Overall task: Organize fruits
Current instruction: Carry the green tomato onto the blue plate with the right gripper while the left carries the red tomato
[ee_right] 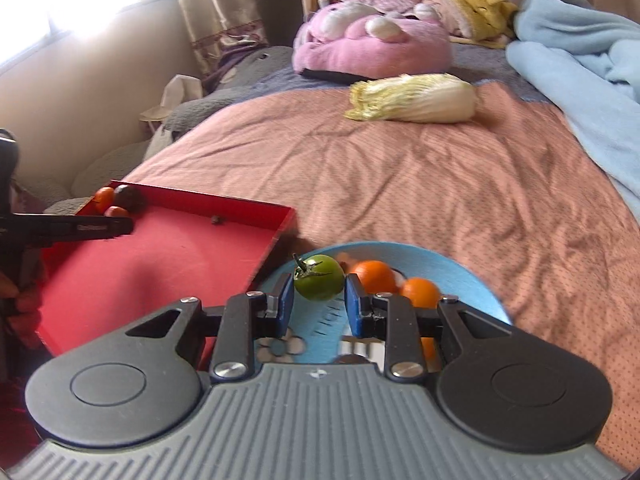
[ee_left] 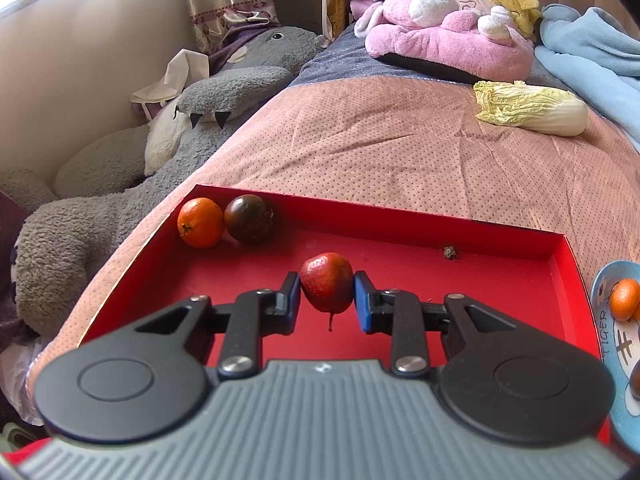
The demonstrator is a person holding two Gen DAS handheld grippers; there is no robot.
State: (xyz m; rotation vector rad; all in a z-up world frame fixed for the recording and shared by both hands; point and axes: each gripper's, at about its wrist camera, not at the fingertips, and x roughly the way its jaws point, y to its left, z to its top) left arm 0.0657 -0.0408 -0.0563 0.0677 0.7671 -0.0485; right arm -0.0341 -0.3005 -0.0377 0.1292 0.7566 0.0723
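Red tray (ee_left: 400,216) on the bed (ee_left: 380,140), w/ an orange (ee_left: 200,222) & dark fruit (ee_left: 249,218) touching in its far-left corner. Left gripper (ee_left: 327,294) over the tray, jaws clamped on a red fruit (ee_left: 326,282). Right gripper (ee_right: 319,300) above the blue plate (ee_right: 460,276) just right of the tray, jaws closed on a green tomato (ee_right: 319,282); two oranges (ee_right: 376,276) on the plate.

Bed (ee_right: 440,184) w/ red tray (ee_left: 400,224), plate (ee_right: 460,276), cabbage (ee_right: 416,98).
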